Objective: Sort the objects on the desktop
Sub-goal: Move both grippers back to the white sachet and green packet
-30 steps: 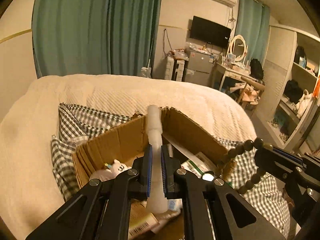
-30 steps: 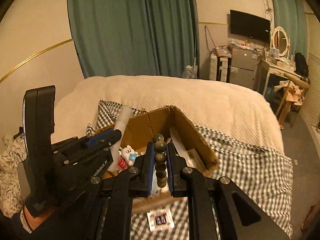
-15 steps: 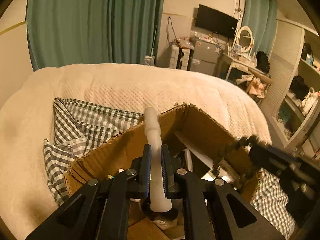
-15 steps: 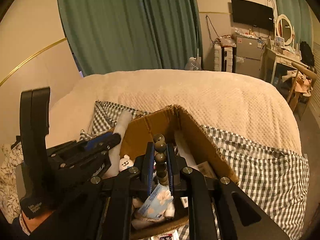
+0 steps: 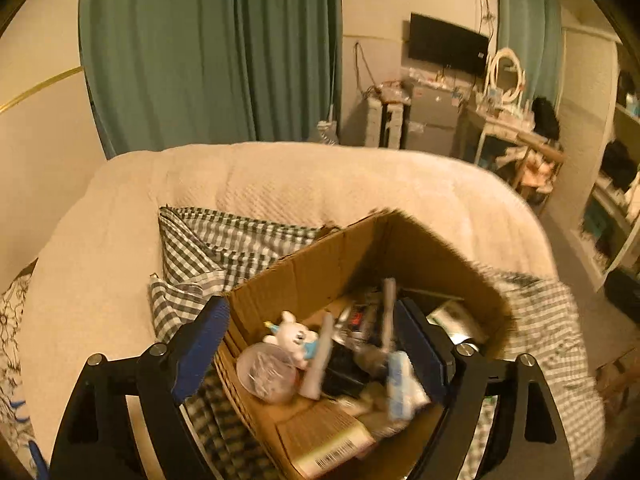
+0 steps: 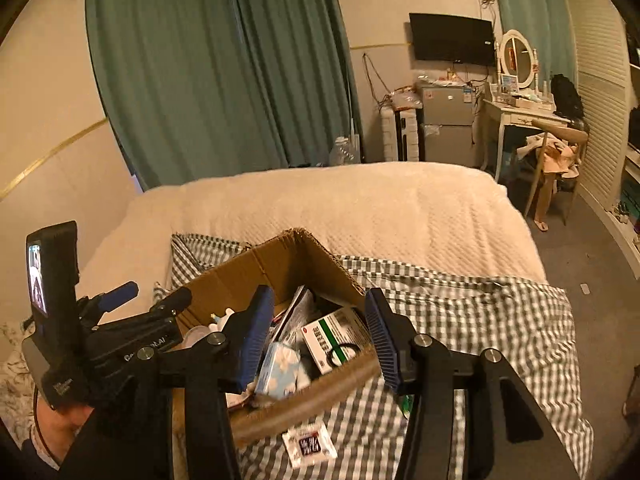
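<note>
Both the left gripper and the right gripper hang with jaws spread wide and empty over the open brown cardboard box on the bed. A small white packet with dark print, unreadable, lies on the grey checked cloth outside the box at six o'clock beneath the right jaws, the nearer tool; inside, the green-and-white carton's lettering is too blurred to read

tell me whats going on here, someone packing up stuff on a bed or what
A person holds a two-finger gripper in each hand over a cardboard box that sits on a checked cloth on the bed. Both the left gripper and the right gripper are open and hold nothing. The box already holds a jumble: a small white toy, a white tube, a green and white carton. One small packet lies outside on the cloth.
</note>
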`<control>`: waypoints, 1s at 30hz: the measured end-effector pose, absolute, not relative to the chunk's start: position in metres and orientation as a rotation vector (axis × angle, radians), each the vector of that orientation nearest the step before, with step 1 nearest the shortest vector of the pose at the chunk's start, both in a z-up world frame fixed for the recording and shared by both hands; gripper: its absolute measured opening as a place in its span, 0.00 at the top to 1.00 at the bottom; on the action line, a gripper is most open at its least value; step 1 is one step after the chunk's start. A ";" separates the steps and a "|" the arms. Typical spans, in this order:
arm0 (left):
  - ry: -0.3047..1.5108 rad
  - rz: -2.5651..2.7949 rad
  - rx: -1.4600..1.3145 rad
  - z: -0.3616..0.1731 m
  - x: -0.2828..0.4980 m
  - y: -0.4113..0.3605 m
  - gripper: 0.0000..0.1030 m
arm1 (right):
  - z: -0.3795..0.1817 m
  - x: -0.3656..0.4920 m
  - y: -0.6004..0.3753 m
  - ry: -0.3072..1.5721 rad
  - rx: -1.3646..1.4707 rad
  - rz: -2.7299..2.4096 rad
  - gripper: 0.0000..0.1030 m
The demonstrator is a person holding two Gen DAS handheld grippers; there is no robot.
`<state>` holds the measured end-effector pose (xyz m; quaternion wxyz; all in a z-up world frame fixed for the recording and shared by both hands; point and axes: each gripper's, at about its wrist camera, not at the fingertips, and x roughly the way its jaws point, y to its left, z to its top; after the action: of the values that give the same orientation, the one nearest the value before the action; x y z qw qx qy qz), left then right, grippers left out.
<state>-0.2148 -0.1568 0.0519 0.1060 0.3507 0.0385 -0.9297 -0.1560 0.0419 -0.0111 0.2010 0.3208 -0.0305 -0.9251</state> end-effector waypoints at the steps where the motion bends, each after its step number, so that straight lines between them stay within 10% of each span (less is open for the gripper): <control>1: 0.122 -2.752 1.009 0.062 -0.203 -0.150 0.09 | -0.004 -0.151 0.046 -0.083 0.887 -2.594 0.54; 14: 0.154 -2.917 0.857 0.128 -0.114 -0.061 0.06 | 0.034 -0.053 0.124 -0.090 0.856 -2.718 0.37; 30: 0.106 -2.939 0.947 0.061 -0.081 -0.007 0.00 | -0.005 -0.012 0.196 -0.136 0.930 -2.784 0.31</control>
<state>-0.0812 -0.0067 0.0613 0.0259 0.3063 0.0344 -0.9510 -0.0121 0.1959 -0.0047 0.1016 0.3149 -0.0461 -0.9426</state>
